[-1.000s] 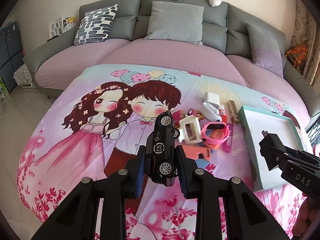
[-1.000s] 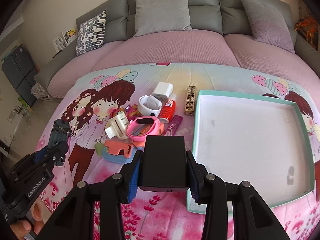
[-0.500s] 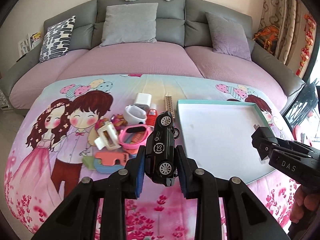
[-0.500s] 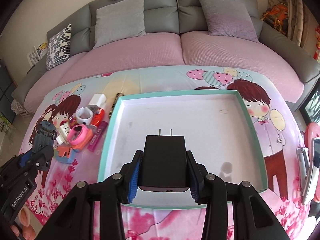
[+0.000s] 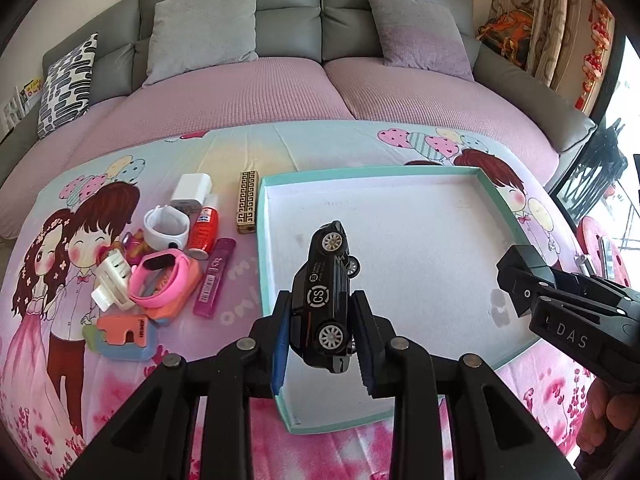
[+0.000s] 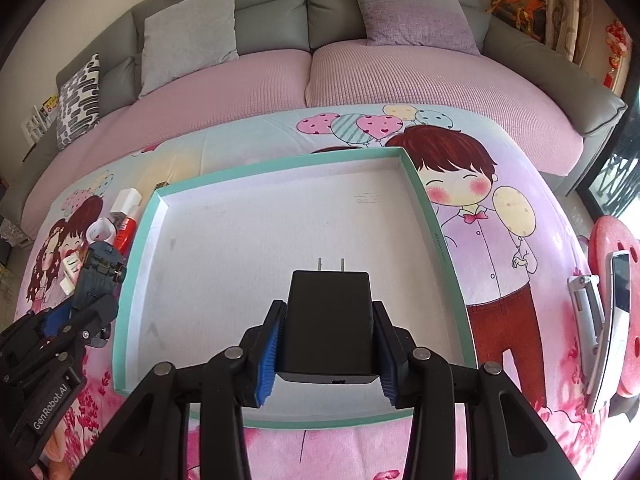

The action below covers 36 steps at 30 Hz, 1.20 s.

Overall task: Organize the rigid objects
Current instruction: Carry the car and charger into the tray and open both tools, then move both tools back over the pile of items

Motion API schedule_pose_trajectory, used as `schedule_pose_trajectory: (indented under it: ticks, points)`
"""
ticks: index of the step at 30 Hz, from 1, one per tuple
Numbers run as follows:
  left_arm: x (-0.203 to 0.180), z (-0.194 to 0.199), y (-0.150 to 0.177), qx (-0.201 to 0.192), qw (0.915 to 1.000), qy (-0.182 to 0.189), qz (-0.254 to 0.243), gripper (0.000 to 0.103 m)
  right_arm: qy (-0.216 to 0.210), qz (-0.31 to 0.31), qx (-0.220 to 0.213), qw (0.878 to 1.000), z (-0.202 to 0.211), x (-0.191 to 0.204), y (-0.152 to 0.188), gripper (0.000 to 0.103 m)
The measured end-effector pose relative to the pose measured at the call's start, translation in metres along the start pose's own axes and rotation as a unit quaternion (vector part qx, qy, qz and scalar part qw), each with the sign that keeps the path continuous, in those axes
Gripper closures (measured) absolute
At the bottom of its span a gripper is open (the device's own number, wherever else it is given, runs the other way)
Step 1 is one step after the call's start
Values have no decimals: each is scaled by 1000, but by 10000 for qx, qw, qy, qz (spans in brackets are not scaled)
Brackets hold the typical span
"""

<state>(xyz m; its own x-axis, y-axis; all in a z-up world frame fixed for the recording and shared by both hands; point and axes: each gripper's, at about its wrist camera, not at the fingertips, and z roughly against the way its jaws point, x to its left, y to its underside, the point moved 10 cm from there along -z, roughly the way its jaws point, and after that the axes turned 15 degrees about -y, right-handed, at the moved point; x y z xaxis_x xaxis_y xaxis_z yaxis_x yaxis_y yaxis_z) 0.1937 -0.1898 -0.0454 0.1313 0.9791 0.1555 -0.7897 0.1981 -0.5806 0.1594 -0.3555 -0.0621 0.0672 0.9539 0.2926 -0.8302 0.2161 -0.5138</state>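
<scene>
Black toy car (image 5: 326,292), nose toward twelve o'clock, sits clamped in the left hand-held gripper (image 5: 322,338) over the tray (image 5: 400,172); the right hand-held gripper (image 6: 326,344) pinches a charger (image 6: 328,320), tray floor directly below both.

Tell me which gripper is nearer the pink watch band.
Left. The left gripper, shut on the toy car, hangs by the tray's edge beside the pink watch band; the right gripper is farther, over the tray's middle.
</scene>
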Motion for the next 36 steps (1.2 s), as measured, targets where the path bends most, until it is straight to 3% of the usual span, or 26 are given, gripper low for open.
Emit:
schedule_pose_trajectory:
  ticks: [20,22,24,27,30,36]
  points:
    - [-17,-22,13,524,9983,174,167,71,68,-130,360,9992,-19,-12,16,59]
    - [-14,-20,12,518,9983,177,184,68,60,-149,377,9992,-19,-12,17,59]
    - [-10,-19,12,523,9983,163,212,55,61,-150,406,9990,-20,-12,18,59]
    - [-6,-18,12,569,9977,203,301,47,28,-135,424,9990,-19,-11,19,59]
    - [-1,-18,14,632,9970,211,383,37,22,-81,416,9991,-18,-8,18,51]
    - [5,-16,18,730,9955,347,502,37,28,46,374,9993,-14,0,18,36]
